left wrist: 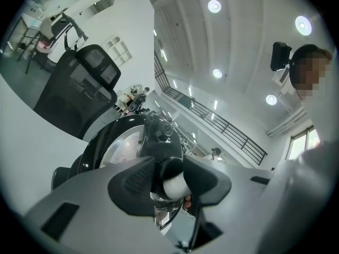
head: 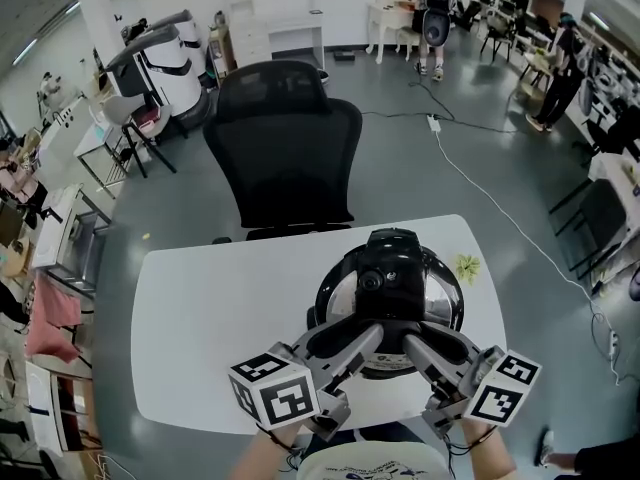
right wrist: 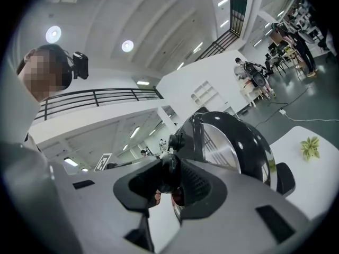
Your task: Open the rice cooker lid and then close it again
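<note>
**Head view.** White table (head: 200, 318) bearing a black rice cooker (head: 345, 308), right of middle. Lid (head: 392, 253) lifted off the pot, silver inner plate showing. Left claw (head: 362, 343) and right claw (head: 420, 346) side by side at the cooker's 6 o'clock, both on the lid's front edge. Small green leafy piece (head: 467, 265) on the table at the cooker's 2 o'clock. Black office chair (head: 285, 158) beyond the table at 12 o'clock.

**Left gripper view.** Left claw (left wrist: 172, 181) clamped on a rounded black-and-white part of the lid's front edge. Lid (left wrist: 124, 147) tilted up at 11 o'clock.

**Right gripper view.** Right claw (right wrist: 168, 181) clamped on the black front edge. Lid (right wrist: 233, 142) at 1 o'clock, leafy piece (right wrist: 310, 147) at 3 o'clock.
</note>
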`<state>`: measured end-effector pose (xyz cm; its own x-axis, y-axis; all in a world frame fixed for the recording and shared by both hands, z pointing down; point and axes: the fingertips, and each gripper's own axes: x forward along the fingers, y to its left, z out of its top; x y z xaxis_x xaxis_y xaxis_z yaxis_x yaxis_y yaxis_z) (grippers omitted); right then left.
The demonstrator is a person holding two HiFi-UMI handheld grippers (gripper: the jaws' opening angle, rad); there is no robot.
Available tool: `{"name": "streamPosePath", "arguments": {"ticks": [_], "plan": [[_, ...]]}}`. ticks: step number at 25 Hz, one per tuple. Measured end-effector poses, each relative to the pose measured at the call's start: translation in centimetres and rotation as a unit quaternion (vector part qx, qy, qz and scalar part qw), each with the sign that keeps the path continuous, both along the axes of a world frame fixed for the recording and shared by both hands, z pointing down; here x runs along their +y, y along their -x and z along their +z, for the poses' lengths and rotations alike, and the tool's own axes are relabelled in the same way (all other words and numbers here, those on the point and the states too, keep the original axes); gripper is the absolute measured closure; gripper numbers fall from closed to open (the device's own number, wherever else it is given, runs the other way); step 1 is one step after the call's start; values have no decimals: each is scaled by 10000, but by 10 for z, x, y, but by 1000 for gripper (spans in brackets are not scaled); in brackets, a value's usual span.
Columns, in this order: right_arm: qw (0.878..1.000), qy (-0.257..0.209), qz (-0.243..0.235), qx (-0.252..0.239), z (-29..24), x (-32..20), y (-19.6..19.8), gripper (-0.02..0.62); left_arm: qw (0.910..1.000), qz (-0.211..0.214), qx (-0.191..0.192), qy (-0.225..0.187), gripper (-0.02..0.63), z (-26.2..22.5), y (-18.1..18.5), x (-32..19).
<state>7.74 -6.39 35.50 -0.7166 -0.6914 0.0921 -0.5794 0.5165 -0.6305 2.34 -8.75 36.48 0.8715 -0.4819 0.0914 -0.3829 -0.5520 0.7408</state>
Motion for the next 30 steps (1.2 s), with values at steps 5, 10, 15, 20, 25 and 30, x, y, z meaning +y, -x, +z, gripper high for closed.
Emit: {"name": "streamPosePath", "arguments": {"ticks": [5,10,15,20,25,30], "plan": [[9998,-132,-2,124,-5,8,5,476,10000,-51,36,-65,428,-5,4,7],[9998,-177,20,131,-8,7,3,477,9999,-120,77,-70,423,-7,3,7],[9998,-168,55,93,-8,7,2,477,9999,-124,64,-54,423,-7,2,7],[9999,-134,64,47,-7,7,3,477,9999,-132,45,-47,422,-5,4,8],[9999,-64,124,-32,-8,6,4,477,9999,-136,7,-61,422,-7,5,7],[9994,161,183,-252,-7,-1,1,479,9999,-125,-64,49,423,-6,2,2]]}}
